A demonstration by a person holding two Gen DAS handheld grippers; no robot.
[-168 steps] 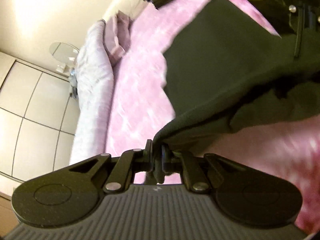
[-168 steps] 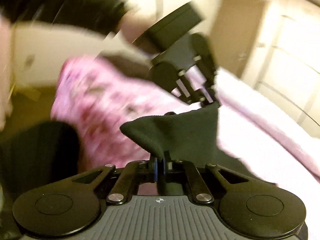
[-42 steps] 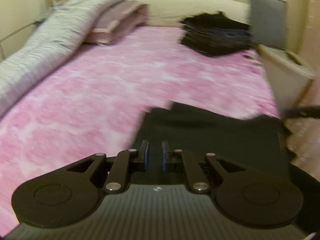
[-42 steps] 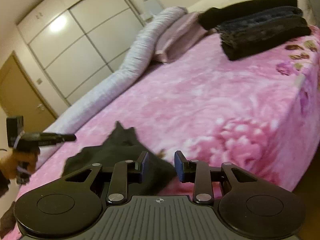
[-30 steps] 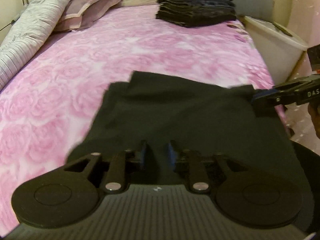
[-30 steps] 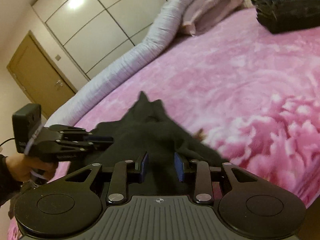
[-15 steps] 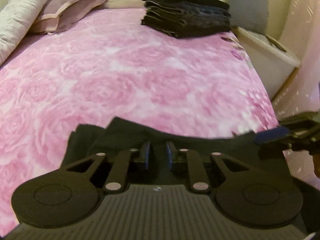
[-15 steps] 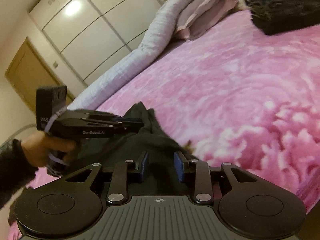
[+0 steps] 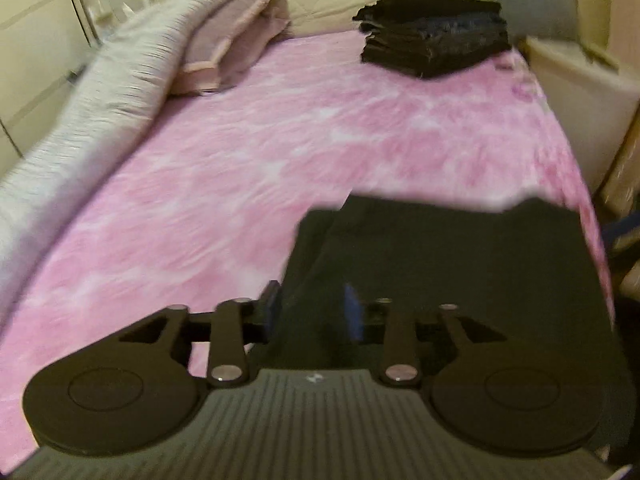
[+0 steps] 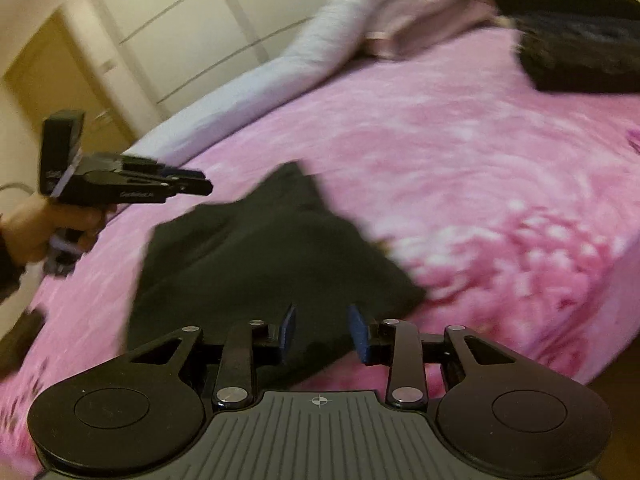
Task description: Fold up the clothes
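Observation:
A black garment (image 9: 448, 264) lies flat on the pink bed near its foot; it also shows in the right wrist view (image 10: 256, 256). My left gripper (image 9: 312, 310) is open and empty, hovering over the garment's left edge. My right gripper (image 10: 324, 332) is open and empty over the garment's near corner. In the right wrist view the left gripper (image 10: 188, 184) is held in a hand above the bed, left of the garment.
A stack of folded dark clothes (image 9: 436, 44) sits at the head of the pink bed (image 9: 280, 152), also in the right wrist view (image 10: 576, 56). A rolled grey duvet (image 9: 92, 120) and a mauve pillow (image 9: 236, 40) lie along the left side. A white box (image 9: 580, 92) stands right of the bed.
Both grippers have let go of the black garment, which now lies flat on the bed. Both have opened wider and drawn back; the left gripper has lifted clear of the cloth.

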